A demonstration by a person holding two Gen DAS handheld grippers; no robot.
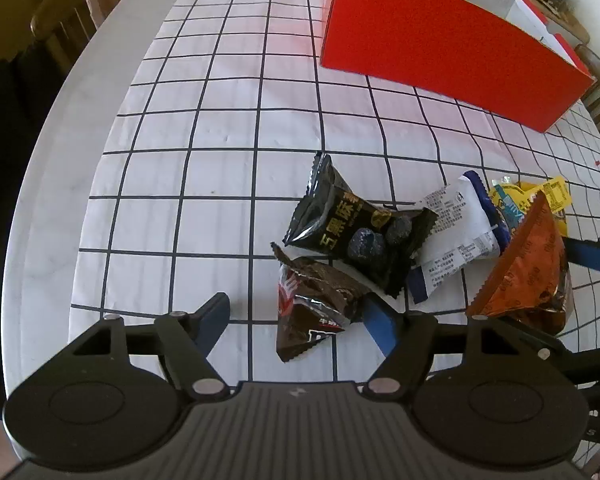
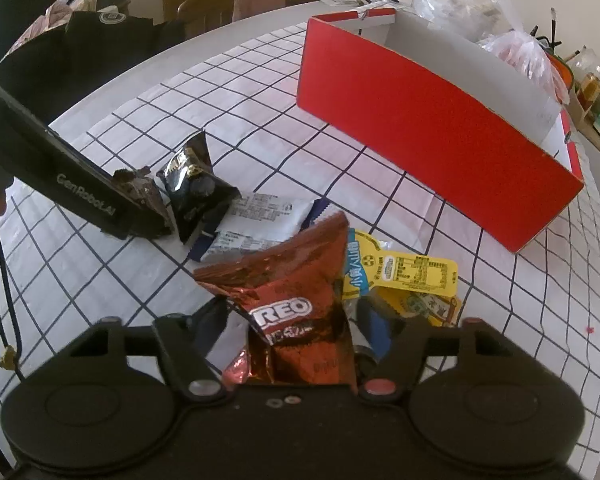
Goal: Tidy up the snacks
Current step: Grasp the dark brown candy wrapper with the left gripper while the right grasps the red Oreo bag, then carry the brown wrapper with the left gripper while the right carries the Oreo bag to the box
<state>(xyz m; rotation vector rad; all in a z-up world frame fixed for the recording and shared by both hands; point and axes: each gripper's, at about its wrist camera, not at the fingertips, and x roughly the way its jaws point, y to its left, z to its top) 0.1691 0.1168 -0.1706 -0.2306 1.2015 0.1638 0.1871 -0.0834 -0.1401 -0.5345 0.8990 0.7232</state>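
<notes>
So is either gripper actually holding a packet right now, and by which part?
Neither clearly grips. The left gripper is open around the dark brown packet. The right gripper straddles the Oreo packet at its lower end; contact cannot be told.

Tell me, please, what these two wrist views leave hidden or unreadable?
- Red box interior: the left wrist view shows only the outer wall; in the right wrist view the near wall hides its floor.
- Oreo packet: the first letter is folded away, and the lower end is behind the right gripper body.
- Dark brown packet: crumpled, brand unreadable; the left gripper covers it in the right wrist view.
- Yellow packets: print too small.
</notes>
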